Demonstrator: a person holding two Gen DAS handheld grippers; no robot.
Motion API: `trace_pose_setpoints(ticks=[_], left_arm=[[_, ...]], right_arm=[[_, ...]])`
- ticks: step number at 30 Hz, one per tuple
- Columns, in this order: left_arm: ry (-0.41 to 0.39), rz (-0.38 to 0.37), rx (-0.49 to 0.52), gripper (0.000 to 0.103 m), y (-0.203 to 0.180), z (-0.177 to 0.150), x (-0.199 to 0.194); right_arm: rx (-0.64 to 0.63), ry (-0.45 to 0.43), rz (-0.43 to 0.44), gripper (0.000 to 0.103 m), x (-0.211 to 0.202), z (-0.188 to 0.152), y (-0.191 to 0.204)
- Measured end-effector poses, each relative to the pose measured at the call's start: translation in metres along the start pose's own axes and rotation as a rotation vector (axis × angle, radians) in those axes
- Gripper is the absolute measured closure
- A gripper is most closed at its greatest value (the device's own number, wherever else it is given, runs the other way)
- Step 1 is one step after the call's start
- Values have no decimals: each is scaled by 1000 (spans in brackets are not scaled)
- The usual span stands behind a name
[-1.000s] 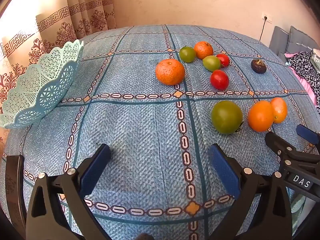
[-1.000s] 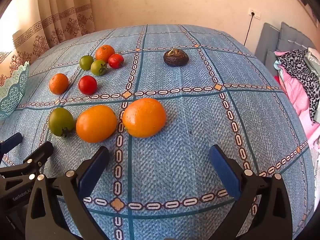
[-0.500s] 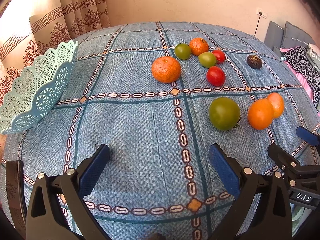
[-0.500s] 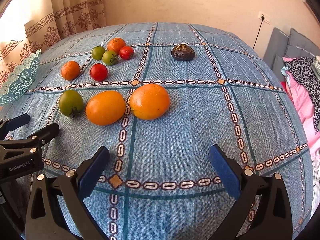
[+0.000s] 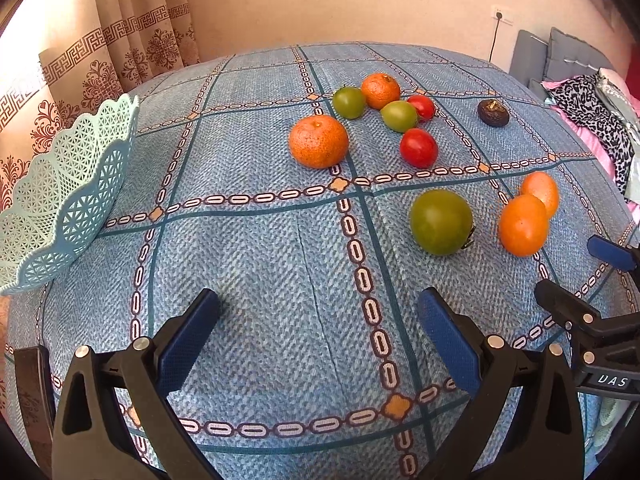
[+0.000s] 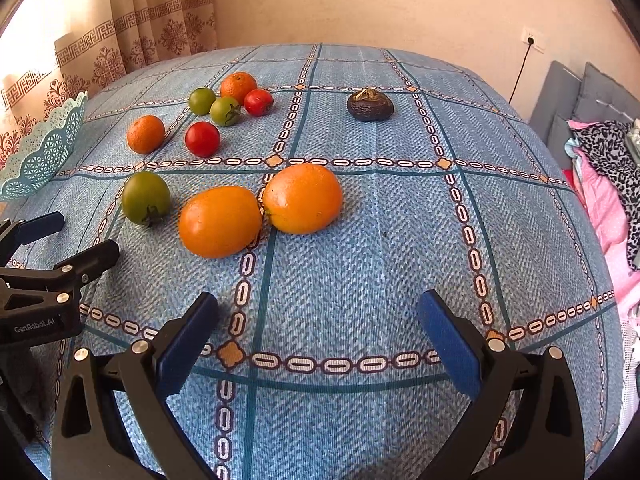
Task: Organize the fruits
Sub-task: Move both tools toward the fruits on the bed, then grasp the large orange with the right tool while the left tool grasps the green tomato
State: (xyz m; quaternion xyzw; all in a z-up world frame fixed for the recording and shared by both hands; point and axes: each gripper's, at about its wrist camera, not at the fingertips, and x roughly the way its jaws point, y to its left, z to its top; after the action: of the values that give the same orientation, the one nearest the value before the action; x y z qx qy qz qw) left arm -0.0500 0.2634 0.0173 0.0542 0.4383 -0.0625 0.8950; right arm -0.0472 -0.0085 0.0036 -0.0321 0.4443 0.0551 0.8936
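Several fruits lie on a blue patterned cloth. In the left wrist view a large green tomato [image 5: 441, 222] and two orange fruits [image 5: 522, 225] sit right of centre, a mandarin [image 5: 318, 141] farther back. My left gripper [image 5: 320, 320] is open above bare cloth, nothing between its fingers. The turquoise lattice basket [image 5: 60, 196] stands at the left edge. In the right wrist view my right gripper [image 6: 318, 324] is open, short of the two orange fruits [image 6: 219, 221] [image 6: 303, 198]. A dark avocado [image 6: 370, 105] lies at the back. The left gripper [image 6: 44, 248] shows at that view's left edge.
Farther back sit a cluster of small red tomatoes [image 6: 202, 138], green tomatoes [image 6: 225, 111] and another mandarin [image 6: 238, 86]. Curtains [image 5: 120, 48] hang behind the basket. Pink and leopard-print fabric [image 6: 612, 184] lies off the cloth's right edge, beside a grey headboard [image 6: 580, 92].
Both cameras have risen and pulled back slightly, so the fruits appear a little farther away. No fruit has moved and both grippers stay open.
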Motion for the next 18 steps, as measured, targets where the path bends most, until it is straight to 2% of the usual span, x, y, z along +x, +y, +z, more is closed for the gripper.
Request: trace_pose_setpoints(ticks=[14, 18], left_arm=[[0, 7, 0, 3, -5, -2, -4], [0, 7, 1, 3, -5, -2, -5]], right_arm=[[-5, -24, 62, 5, -6, 2, -1], [18, -35, 83, 9, -10, 4, -6]])
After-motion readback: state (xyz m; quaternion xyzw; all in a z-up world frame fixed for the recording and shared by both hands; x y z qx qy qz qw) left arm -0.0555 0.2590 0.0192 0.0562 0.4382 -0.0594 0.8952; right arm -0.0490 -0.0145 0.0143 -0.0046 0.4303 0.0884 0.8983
